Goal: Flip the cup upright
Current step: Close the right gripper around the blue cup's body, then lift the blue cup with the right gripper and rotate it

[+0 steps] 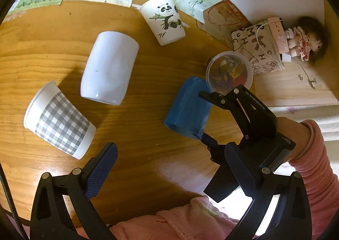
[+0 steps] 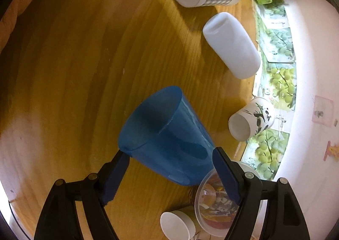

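Right gripper [image 2: 171, 168] jaws straddle blue cup [image 2: 167, 134] — tipped.

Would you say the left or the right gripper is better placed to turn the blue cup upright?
Right. The right gripper already straddles the blue cup, a finger on each side, while the left gripper hangs open over bare table.
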`<state>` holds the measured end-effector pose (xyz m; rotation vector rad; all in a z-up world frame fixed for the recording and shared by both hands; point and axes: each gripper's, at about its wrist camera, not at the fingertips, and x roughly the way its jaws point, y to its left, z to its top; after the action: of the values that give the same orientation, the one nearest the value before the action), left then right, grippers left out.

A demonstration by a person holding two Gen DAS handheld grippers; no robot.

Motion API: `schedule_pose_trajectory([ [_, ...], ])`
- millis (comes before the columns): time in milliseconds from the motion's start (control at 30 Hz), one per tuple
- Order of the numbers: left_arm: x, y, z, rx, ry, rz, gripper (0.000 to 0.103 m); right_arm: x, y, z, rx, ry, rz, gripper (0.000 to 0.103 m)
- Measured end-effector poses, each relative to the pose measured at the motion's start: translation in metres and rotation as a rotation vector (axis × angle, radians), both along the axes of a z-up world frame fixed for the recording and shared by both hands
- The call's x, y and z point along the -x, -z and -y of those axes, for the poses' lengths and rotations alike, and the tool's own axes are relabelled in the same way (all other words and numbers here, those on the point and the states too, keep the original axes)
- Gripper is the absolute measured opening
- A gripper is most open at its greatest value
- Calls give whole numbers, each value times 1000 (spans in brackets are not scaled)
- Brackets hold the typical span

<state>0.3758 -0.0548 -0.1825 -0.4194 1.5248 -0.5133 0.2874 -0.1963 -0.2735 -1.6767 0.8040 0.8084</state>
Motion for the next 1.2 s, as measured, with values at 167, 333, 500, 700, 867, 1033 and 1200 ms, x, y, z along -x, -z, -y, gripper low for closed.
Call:
schedule_pose_trajectory([
  [167,-2,2,-7,16,-25,-14,101,-3,2,-4,1,-20,-9,81],
  [333,-2,4,-15,39,-58,-35,101,-14,4,-8,-9,-29,-18,81],
  [500,1,4,-26,64,-97,-44,101,-20,7,-13,-15,-40,-18,80],
  [700,3,3,-34,87,-127,-50,101,-30,5,-17,-32,-28,-32,77],
  [867,4,-2,-32,96,-141,-37,101,-27,3,-19,-49,4,-25,76],
  [1033,7,-11,-29,104,-132,3,101,-24,-1,-22,-89,80,-50,75],
  [1200,11,-16,-30,117,-127,28,101,-23,-13,-29,-158,211,-94,75],
])
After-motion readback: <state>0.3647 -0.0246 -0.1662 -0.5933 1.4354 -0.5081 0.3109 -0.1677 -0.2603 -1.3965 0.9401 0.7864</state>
